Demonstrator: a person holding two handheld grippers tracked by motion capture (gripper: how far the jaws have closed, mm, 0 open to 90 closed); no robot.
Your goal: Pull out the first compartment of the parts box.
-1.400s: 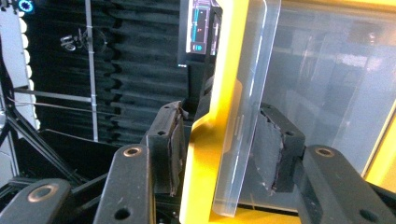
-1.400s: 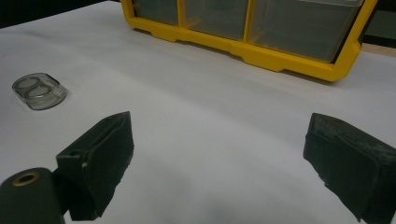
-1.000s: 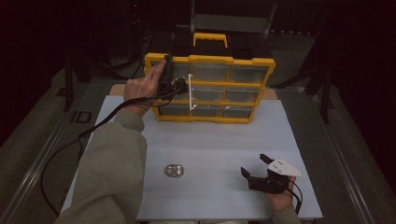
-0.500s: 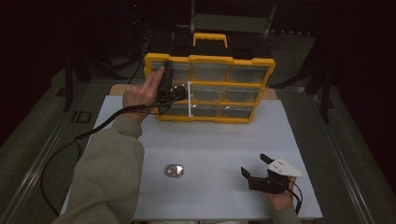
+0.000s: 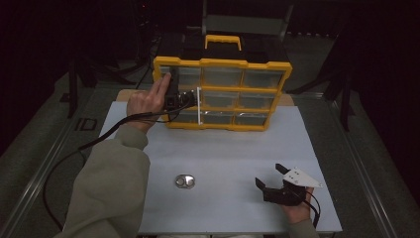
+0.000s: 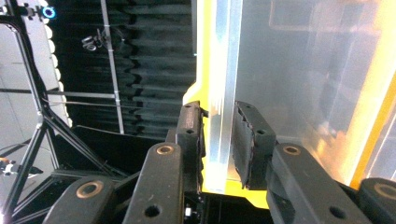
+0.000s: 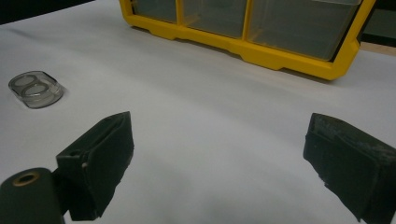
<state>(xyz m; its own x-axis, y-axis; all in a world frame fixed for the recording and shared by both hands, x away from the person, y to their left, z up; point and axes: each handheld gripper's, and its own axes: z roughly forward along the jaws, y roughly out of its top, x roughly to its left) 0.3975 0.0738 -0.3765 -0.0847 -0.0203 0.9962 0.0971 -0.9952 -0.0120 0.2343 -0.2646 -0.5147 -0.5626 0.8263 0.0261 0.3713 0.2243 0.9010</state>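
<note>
"Where were the left tongs (image 6: 218, 140)?"

"They were up at the big yellow plastic box with clear drawers (image 5: 223, 94), which stood at the far side of the white surface (image 5: 223, 153). The two black jaws were squeezed together on the see-through plastic edge of a drawer (image 6: 219, 93) at the left side of the box. From above, the left hand (image 5: 143, 101) was right by the box, and its black cable (image 5: 84, 148) ran back over the surface."

"And the right tongs (image 5: 270, 179)?"

"They were low over the near right part of the surface, well apart from the box. Their jaws were wide apart, and nothing was between them."

"Was anything else on the surface?"

"Yes, a small clear plastic case with two round rings inside (image 7: 35, 88). It lay flat on the white surface, near the front and to the left of the right tongs, not touching them."
</note>
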